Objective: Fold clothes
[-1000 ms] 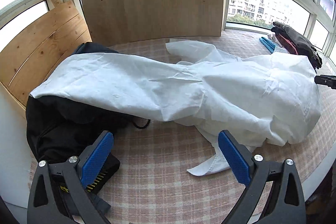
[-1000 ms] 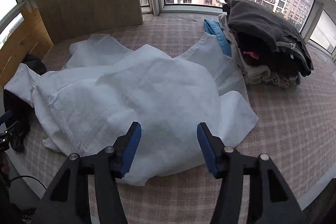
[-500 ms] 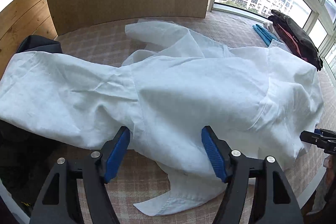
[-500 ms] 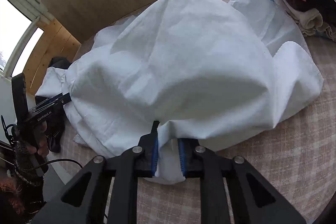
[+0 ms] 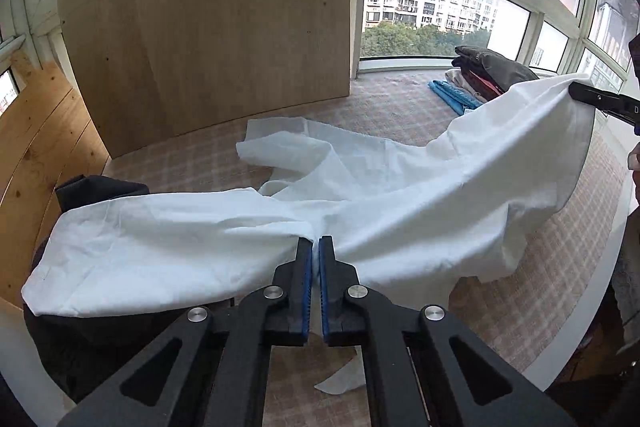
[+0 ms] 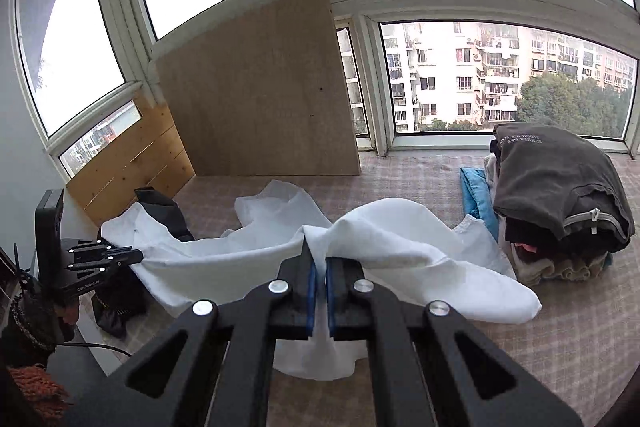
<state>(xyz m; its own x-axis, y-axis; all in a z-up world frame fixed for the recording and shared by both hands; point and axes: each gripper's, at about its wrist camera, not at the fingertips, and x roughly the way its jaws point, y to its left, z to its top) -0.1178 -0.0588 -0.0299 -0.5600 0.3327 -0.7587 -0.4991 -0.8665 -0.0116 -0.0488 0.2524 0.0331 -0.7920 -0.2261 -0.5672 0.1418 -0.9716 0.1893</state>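
White shirt point(image 5: 360, 195) hung unfolded between left gripper point(image 5: 315, 247) and right gripper point(image 6: 319, 263), each clamped on an edge, above the checked table point(image 5: 400, 107) (a folded stack point(image 6: 560, 195) stood nearby); folding remained.

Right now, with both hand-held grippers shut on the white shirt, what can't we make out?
- Left wrist view: the black garment is mostly covered by the white shirt.
- Left wrist view: the right hand-held gripper is cut off by the frame edge.
- Right wrist view: the folded pile hides its lower layers under the dark top garment; its printed text is too small.
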